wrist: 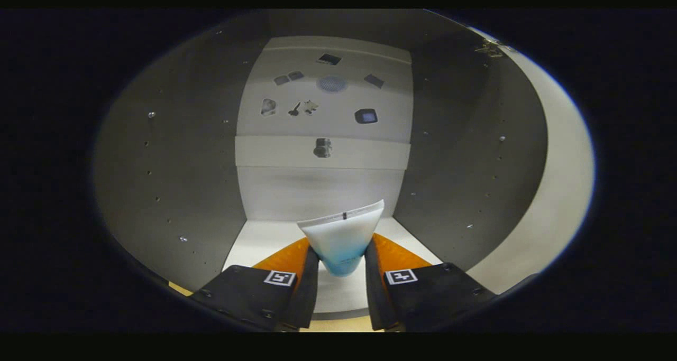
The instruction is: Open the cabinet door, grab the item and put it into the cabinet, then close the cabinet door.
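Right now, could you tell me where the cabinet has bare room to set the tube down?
The gripper is shut on the tube. The cabinet floor lies bare either side of the fingers, between the side walls, up to the back wall. Nothing crowds it.

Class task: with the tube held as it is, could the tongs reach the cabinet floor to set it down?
Probably yes: the tongs grip the tube inside the open cabinet, and the floor ahead looks bare.

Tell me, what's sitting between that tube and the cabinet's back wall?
Nothing: in the gripper view, bare shelf floor runs from the tube, gripped between the fingers, to the back wall.
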The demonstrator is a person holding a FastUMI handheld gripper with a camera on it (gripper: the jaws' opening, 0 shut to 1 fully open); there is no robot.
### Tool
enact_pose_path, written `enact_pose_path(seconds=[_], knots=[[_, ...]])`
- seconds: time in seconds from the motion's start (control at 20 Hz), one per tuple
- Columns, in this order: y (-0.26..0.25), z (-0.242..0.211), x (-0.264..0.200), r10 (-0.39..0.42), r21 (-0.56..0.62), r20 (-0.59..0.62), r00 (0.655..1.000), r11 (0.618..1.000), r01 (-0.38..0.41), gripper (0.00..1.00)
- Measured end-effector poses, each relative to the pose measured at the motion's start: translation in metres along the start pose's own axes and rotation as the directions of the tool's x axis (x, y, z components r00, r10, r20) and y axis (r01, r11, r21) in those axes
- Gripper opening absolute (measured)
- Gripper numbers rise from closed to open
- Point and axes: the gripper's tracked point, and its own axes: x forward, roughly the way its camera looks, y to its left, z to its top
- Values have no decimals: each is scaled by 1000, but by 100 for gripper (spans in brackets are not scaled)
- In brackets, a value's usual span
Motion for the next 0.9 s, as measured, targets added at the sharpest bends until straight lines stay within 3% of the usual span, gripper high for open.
enact_pose_path(seconds=[0.75, 0.9], knots=[[9, -45, 35, 23, -32, -91, 996, 999, -26, 49], [9, -43, 37, 24, -33, -80, 997, 999, -27, 56]])
